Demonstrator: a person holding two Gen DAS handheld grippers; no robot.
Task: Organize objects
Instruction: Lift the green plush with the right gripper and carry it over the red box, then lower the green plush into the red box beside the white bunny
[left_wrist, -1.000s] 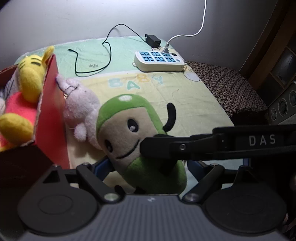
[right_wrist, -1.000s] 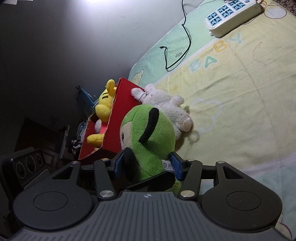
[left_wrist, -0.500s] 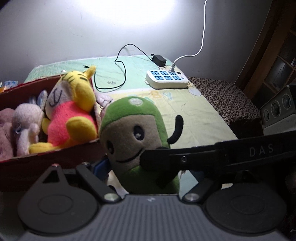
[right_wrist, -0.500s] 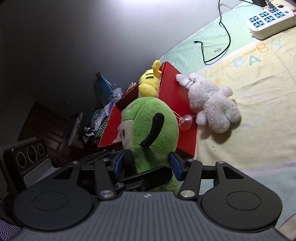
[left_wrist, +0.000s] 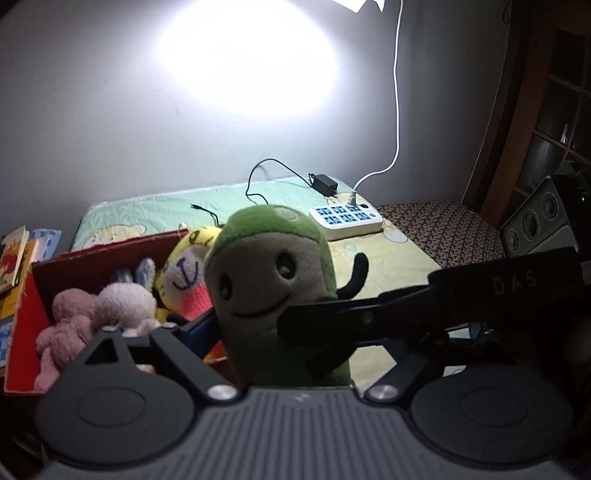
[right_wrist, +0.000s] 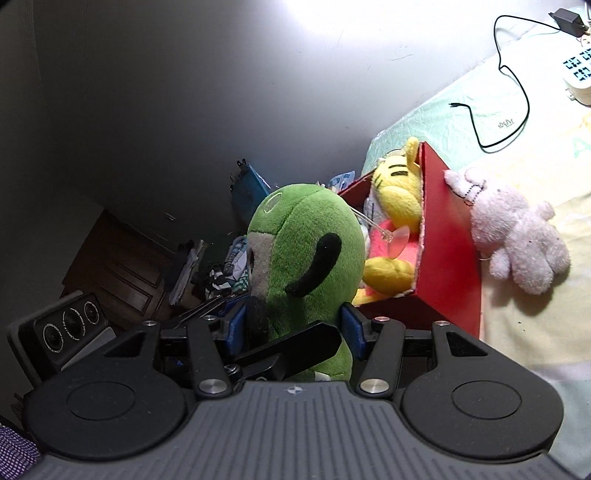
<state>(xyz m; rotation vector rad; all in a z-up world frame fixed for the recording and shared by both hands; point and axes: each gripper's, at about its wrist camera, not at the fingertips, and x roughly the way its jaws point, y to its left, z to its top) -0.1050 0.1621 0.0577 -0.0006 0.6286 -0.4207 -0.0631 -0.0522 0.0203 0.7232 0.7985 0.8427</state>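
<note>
Both grippers, left (left_wrist: 284, 332) and right (right_wrist: 291, 332), clamp the green plush (right_wrist: 306, 254) low on its body; soft, light, squashes easily

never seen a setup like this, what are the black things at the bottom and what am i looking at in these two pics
There is no robot here. A person holds a two-finger gripper in each hand, and each gripper carries a wide-angle camera looking out along its fingers. The black and grey shapes at the bottom are the gripper bodies.

One picture is from the left gripper, the other from the right gripper. Both are closed on the same green plush toy, held up beside a red box on a bed.

The box already holds a yellow plush and two pinkish ones. A white plush lies on the bed against the box's outside. A white power strip and a black cable lie further back.
</note>
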